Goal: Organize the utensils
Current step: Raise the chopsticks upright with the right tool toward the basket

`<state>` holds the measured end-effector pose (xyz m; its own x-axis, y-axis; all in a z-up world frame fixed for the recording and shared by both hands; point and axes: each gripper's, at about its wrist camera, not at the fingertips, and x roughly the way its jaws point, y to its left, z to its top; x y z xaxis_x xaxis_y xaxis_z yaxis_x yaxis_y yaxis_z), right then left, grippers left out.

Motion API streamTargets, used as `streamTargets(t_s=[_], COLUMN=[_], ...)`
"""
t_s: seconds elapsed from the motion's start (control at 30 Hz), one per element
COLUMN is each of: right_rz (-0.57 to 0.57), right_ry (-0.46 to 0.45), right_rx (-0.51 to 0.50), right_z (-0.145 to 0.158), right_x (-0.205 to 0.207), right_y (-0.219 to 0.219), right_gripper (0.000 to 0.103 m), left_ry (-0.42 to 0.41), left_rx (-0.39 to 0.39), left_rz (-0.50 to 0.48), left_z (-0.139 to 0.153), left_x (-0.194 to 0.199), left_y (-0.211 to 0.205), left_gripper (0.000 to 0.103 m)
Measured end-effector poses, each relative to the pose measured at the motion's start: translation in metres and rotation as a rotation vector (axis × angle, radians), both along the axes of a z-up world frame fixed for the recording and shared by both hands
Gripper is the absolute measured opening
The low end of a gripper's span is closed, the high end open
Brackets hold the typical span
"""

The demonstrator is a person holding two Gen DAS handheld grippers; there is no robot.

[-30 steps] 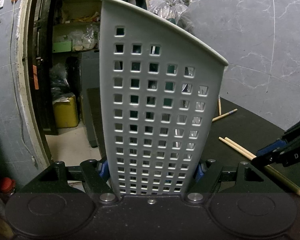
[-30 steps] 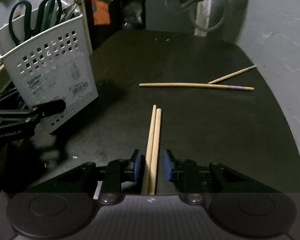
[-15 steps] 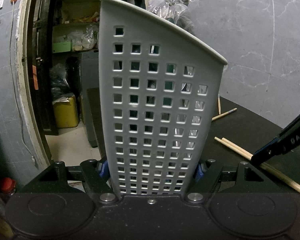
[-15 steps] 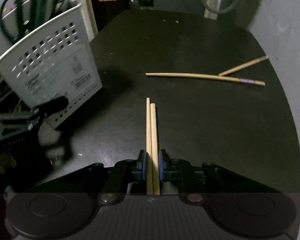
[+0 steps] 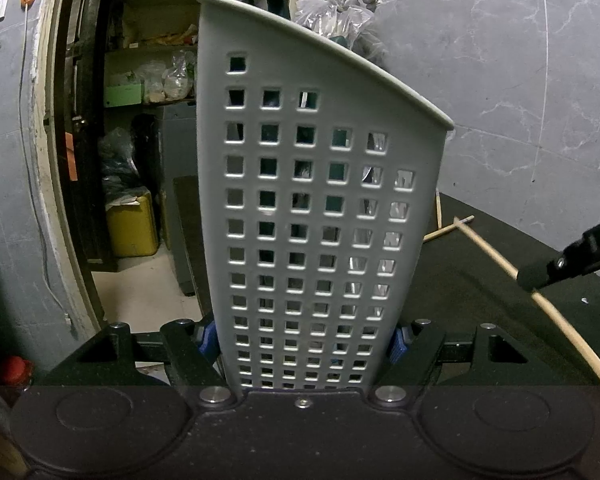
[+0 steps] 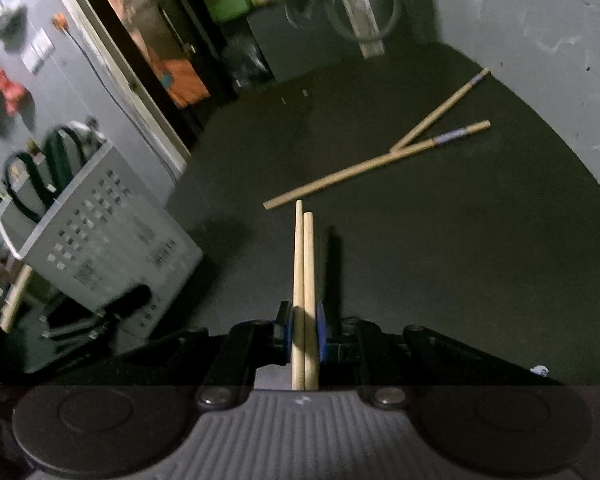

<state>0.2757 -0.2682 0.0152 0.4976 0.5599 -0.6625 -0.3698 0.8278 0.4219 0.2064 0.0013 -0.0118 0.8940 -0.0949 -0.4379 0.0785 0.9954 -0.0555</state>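
A white perforated utensil caddy (image 5: 312, 208) fills the left wrist view, and my left gripper (image 5: 302, 340) is shut on its lower walls. Dark scissor handles (image 6: 56, 160) stick out of the caddy (image 6: 108, 240) in the right wrist view. My right gripper (image 6: 303, 332) is shut on a pair of wooden chopsticks (image 6: 303, 264), its blue pads pressing both sides. The sticks point forward, lifted off the black table (image 6: 420, 260). In the left wrist view the right gripper's finger (image 5: 572, 260) and its held chopsticks (image 5: 496, 256) show right of the caddy.
Two more chopsticks (image 6: 352, 172) with purple bands lie crossed in a V on the table beyond the held pair. Grey marble walls bound the table's far and right sides. An open doorway (image 5: 140, 160) with cluttered shelves lies behind the caddy.
My right gripper closed on the pair of chopsticks, then raised them off the table and rolled, so its view tilts. The left gripper and caddy have not moved.
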Motion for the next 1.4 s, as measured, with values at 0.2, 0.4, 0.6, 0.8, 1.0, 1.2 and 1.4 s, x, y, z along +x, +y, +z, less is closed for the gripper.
streamTargets(t_s=[0.2,0.4,0.6,0.8,1.0,1.2,1.4], right_rz=[-0.005,0.002,-0.011,-0.028,-0.032,-0.014,0.013], right_ry=[-0.109,-0.211,-0.29,-0.349,-0.423,-0.522,-0.621], right_rx=[0.149,0.253,0.342,0.355,0.37,0.406,0.477], right_z=[0.008,0.017,0.021,0.034,0.061,0.101,0.141], right_x=[-0.015,-0.027,-0.03,-0.031,-0.031,-0.03,-0.026], right_y=[-0.012,-0.011,-0.013,-0.011,-0.006,0.005,0.023], right_gripper=[0.014,0.014,0.014,0.014,0.014,0.014,0.014], left_ry=[0.001,0.002,0.002,0.002,0.002,0.002,0.002], left_rx=[0.003,0.004,0.005,0.005,0.005,0.007,0.009], left_rz=[0.001,0.001,0.001,0.001,0.001,0.002,-0.001], left_z=[0.001,0.001,0.001,0.001,0.001,0.001,0.001], left_x=[0.001,0.001,0.001,0.001,0.001,0.002,0.002], left_y=[-0.001,-0.002,-0.002,-0.002,-0.002,-0.002,-0.003], left_gripper=[0.076,0.076,0.076,0.076,0.076,0.075,0.075])
